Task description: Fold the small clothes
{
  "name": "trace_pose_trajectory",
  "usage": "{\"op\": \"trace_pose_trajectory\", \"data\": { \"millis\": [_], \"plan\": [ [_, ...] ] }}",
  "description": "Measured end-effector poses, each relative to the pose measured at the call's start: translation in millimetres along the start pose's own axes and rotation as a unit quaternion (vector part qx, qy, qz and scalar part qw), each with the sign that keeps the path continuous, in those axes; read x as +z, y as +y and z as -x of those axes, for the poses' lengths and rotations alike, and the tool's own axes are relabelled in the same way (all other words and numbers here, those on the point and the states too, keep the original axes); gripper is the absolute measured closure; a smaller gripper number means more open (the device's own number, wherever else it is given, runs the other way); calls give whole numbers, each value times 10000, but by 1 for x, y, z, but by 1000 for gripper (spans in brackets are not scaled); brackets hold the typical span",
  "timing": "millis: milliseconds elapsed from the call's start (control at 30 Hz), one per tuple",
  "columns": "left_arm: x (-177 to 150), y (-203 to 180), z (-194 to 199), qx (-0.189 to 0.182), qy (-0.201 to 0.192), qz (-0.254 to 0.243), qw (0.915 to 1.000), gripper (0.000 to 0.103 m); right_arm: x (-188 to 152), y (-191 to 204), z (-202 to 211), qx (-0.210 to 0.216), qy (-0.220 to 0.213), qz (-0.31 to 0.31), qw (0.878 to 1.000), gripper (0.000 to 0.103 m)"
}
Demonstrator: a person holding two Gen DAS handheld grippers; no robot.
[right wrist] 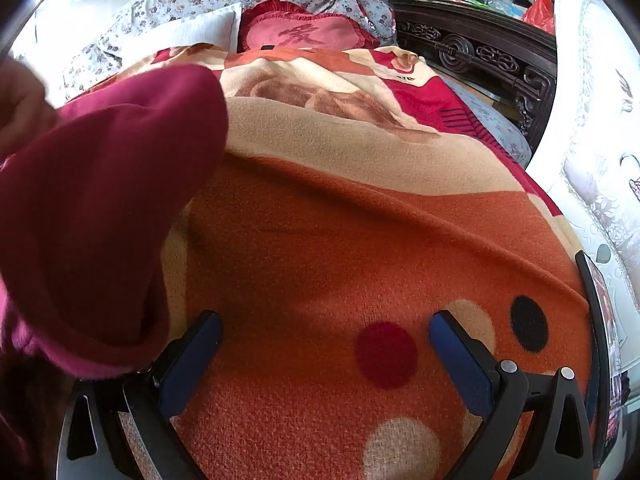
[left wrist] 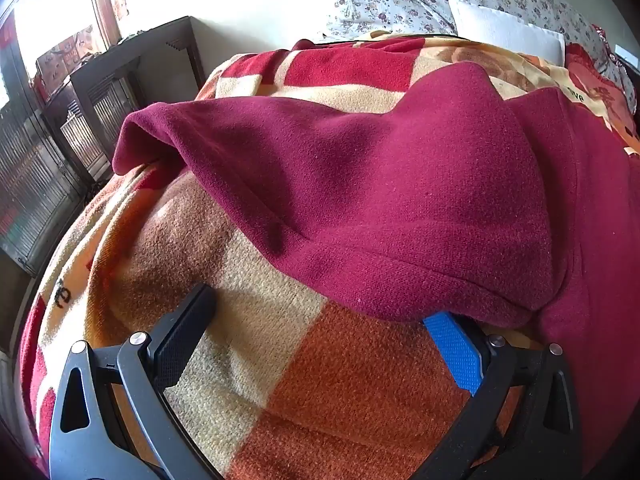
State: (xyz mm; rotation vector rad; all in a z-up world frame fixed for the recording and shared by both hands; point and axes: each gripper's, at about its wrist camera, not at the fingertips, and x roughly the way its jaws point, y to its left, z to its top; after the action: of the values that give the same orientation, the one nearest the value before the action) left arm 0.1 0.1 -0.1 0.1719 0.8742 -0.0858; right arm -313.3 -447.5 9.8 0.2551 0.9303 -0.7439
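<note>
Here the left gripper [left wrist: 320,316] has its jaws spread wide over the blanket [left wrist: 280,360], pinching nothing, though the right-hand blue pad sits just at, perhaps under, the near hem of the maroon garment [left wrist: 380,200]. The right gripper [right wrist: 324,336] also stands wide apart over bare blanket, with the same maroon cloth beside its left finger.

The garment lies on the bed, draped over the blanket, with one sleeve-like end [left wrist: 136,144] reaching left and its opening slightly raised. It looks like soft fleece: light, limp, somewhat thick, likely to sag and bunch rather than hold a crease. It should not slip from textured pads. The stitched hem along its near edge seems the firmest place to grip, or the cuff end.

The blanket beneath is fuzzy and giving, so cloth may drag on it. Farther off lie floral pillows [right wrist: 180,12], a red cushion [right wrist: 308,34], a dark carved headboard [right wrist: 480,56], and a dark cabinet [left wrist: 120,92] by a bright window.
</note>
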Motion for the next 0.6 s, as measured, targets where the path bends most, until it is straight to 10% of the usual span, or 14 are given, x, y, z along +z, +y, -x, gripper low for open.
{"op": "trace_pose_trajectory", "data": {
  "millis": [600],
  "plan": [
    [0,1,1,-8,50,-17,10000,0,1,5,1,2,1,3,10000,0]
  ]
}}
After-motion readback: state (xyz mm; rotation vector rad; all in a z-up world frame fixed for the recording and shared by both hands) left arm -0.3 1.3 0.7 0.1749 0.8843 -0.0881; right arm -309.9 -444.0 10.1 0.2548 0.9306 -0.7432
